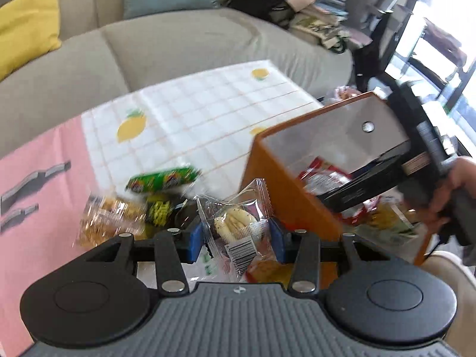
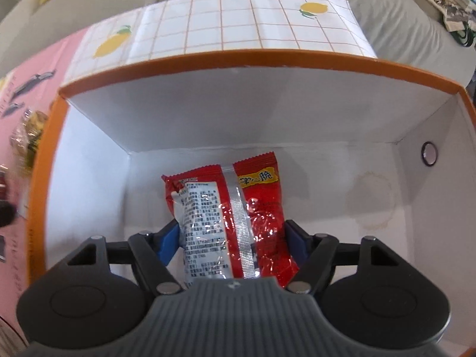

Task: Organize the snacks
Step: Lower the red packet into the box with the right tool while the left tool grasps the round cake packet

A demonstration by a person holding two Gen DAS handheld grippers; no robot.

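Observation:
My left gripper (image 1: 236, 233) is shut on a clear packet with a pale pastry (image 1: 235, 223) and holds it above the table, just left of the orange box (image 1: 267, 178). My right gripper (image 2: 233, 239) is inside the orange box (image 2: 208, 62), its blue pads on either side of a red snack packet (image 2: 232, 217) that rests against the white box floor. The right gripper also shows in the left wrist view (image 1: 372, 184), reaching into the box. Loose snacks lie on the table: a green packet (image 1: 162, 180), a clear packet of golden biscuits (image 1: 110, 220) and a black-and-yellow packet (image 1: 159, 211).
The table has a pink cloth (image 1: 38, 154) and a white checked lemon cloth (image 1: 193, 119). A beige sofa (image 1: 148, 47) with a yellow cushion (image 1: 26, 26) stands behind. More snack packets (image 1: 383, 217) lie by the box at the right. Clutter and a chair stand at the far right.

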